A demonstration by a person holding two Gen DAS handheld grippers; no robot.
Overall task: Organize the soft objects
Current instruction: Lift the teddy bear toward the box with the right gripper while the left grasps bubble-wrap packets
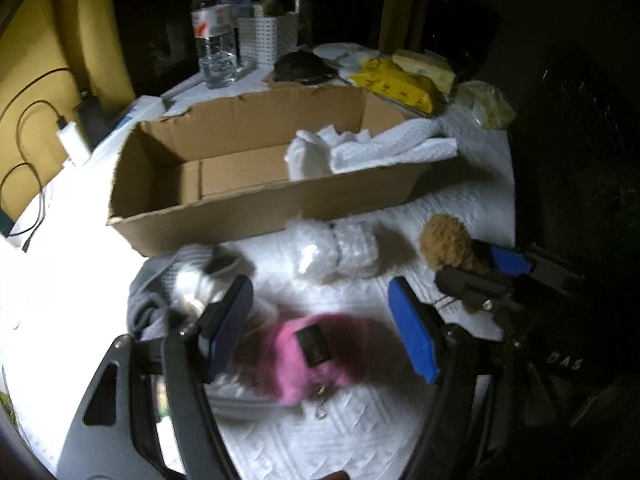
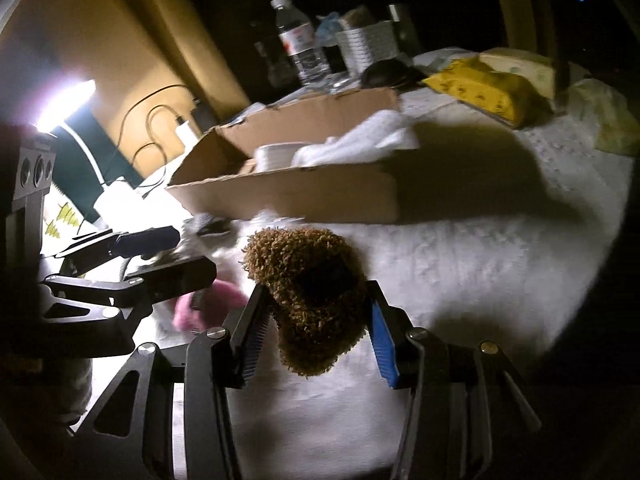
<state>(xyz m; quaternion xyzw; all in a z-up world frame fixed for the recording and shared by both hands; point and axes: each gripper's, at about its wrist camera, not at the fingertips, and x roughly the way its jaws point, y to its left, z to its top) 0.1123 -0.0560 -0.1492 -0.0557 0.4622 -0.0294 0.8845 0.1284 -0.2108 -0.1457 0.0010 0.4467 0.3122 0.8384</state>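
The right hand-held gripper point(image 2: 318, 320) is clamped on the brown fuzzy toy point(image 2: 308, 292), carried just above the white quilted bed cover point(image 2: 480, 272), and the cardboard box point(image 1: 240, 200) sits right ahead of it. That reads as the carry step: one soft thing in hand and bound for the box, where white cloths point(image 1: 372, 148) already fill the right end. The left hand-held gripper point(image 1: 320, 320) hangs spread wide over the pink fluffy pouch point(image 1: 316, 352), gripping nothing, its blue pads point(image 1: 412, 328) either side of the pouch but apart from it. A grey knit piece point(image 1: 160, 292) and a white fluffy bundle point(image 1: 336, 248) lie near the box's front wall (both blurred, hard to name closer). Next, by my judgement, the right needs to rise above the front wall and let go over the bare left half, while the left must drop lower before closing.
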